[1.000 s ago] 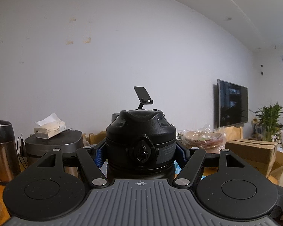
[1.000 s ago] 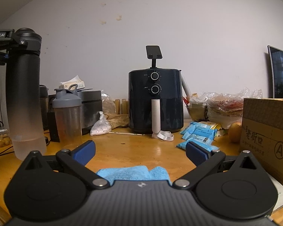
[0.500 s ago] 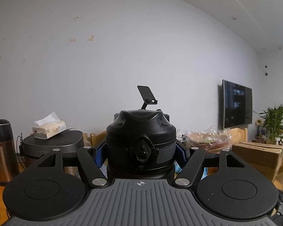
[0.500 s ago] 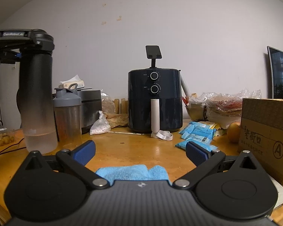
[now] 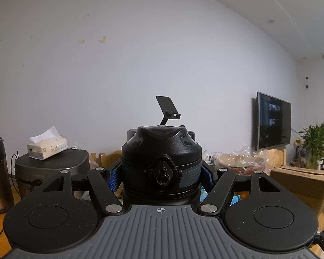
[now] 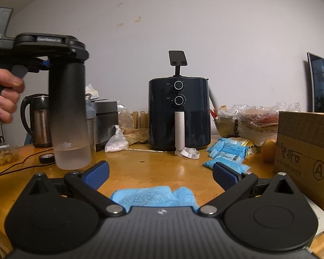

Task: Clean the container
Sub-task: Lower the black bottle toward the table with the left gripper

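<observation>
A tall bottle (image 6: 68, 116) with a black top fading to a frosted clear base hangs upright above the wooden table (image 6: 157, 168), a little water in its bottom. My left gripper (image 5: 161, 173) is shut on the bottle's black lid (image 5: 161, 151), blue pads pressing both sides. In the right wrist view a hand (image 6: 6, 95) holds that left gripper (image 6: 47, 49) at upper left. My right gripper (image 6: 161, 173) stands open low over the table. A blue cloth (image 6: 155, 196) lies just under and behind its fingers, untouched by them.
A dark air fryer (image 6: 179, 112) stands at the back centre, with a shaker bottle (image 6: 90, 125), cooker (image 6: 105, 116) and kettle (image 6: 37, 120) to its left. Blue packets (image 6: 226, 151), bagged food (image 6: 257, 118) and a cardboard box (image 6: 306, 151) fill the right side.
The left gripper has carried the bottle rightward across the right wrist view, toward the table's middle. The right gripper has stayed still and open.
</observation>
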`<act>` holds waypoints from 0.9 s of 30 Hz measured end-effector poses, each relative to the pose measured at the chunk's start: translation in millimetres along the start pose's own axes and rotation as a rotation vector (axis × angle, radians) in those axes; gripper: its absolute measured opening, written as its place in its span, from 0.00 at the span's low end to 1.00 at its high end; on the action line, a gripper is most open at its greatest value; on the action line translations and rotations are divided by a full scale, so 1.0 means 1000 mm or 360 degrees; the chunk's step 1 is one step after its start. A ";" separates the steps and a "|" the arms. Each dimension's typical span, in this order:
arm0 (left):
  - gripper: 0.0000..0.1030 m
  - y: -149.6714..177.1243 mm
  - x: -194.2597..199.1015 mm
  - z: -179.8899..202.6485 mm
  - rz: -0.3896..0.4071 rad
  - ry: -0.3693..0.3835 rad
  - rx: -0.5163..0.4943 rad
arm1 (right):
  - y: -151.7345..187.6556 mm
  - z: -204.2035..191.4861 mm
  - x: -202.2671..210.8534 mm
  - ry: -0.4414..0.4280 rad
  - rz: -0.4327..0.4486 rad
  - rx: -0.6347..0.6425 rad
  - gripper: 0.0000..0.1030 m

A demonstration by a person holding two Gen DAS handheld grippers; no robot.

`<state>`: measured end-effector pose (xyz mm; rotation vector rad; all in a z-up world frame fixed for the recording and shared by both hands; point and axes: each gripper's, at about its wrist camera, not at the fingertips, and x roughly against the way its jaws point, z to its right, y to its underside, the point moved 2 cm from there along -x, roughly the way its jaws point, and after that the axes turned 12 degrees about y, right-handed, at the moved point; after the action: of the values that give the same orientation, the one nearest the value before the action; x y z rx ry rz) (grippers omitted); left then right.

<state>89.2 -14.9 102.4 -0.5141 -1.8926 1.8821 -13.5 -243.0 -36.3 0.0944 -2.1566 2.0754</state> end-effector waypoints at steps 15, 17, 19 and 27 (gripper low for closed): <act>0.66 0.004 -0.041 -0.004 0.0002 0.0007 0.0000 | 0.005 -0.007 0.002 -0.0024 -0.0026 0.0000 1.00; 0.66 0.004 -0.046 -0.004 0.0005 0.0011 0.0003 | 0.006 -0.007 0.001 -0.0025 -0.0031 -0.0003 1.00; 0.66 0.005 -0.051 -0.005 0.0005 0.0012 0.0015 | 0.006 -0.007 0.000 -0.0022 -0.0034 -0.0004 1.00; 0.66 0.010 -0.072 -0.010 -0.0014 -0.0015 0.0014 | 0.007 -0.007 0.001 -0.0015 -0.0041 -0.0004 1.00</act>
<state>154.7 -44.5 89.4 -0.4940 -1.8886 1.8895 -15.0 -235.7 -42.8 0.1307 -2.1515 2.0627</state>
